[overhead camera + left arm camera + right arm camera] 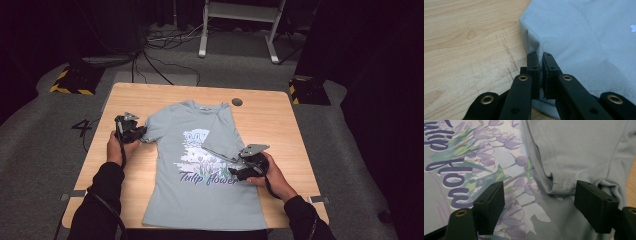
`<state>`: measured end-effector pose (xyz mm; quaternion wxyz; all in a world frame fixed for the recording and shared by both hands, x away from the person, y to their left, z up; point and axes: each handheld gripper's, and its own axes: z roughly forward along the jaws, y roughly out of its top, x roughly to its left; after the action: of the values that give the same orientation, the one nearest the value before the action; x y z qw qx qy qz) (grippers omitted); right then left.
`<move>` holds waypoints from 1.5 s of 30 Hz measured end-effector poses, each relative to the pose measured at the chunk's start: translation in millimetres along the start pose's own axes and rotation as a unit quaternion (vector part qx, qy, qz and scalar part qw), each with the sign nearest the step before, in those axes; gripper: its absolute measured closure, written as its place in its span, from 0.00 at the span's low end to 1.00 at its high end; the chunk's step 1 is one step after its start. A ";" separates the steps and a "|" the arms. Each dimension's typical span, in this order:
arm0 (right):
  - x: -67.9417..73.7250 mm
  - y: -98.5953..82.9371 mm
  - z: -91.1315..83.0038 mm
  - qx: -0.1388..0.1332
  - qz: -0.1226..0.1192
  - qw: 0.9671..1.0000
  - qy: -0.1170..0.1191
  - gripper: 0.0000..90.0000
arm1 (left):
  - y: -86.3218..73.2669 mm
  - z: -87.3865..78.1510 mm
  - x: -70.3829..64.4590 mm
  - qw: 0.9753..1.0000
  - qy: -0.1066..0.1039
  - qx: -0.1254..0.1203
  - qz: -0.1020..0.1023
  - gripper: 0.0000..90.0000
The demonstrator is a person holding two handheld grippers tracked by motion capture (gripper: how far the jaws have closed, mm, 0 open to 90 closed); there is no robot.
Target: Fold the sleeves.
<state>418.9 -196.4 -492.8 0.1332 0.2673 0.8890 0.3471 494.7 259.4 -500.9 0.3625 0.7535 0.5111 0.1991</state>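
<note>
At centre frame, the pale blue-grey printed cotton T-shirt (200, 165) is being folded on the light wooden table (260, 120): its sleeve is being pinched by the closed left gripper (541, 65), while the wide-open, empty right gripper (537, 195) is being held over the folded sleeve.

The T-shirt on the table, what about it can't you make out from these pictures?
- High view: the neck label of the T-shirt is too small to read.
- High view: the right sleeve, folded inward, covers part of the print.
- Left gripper view: the left gripper, shut on the left sleeve, hides the pinched cloth.
- Right gripper view: the open right gripper blocks part of the lettering, which the frame edge cuts off.
</note>
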 end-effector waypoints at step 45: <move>-20.1 -35.5 -21.2 -0.020 0.066 0.997 -0.026 0.26 | 30.6 -2.5 -81.2 0.993 -0.060 -0.040 0.092 0.96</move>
<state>412.8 -241.3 -500.8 0.1386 0.3316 0.8585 0.3658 479.9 179.4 -470.6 0.4029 0.7926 0.4085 0.2063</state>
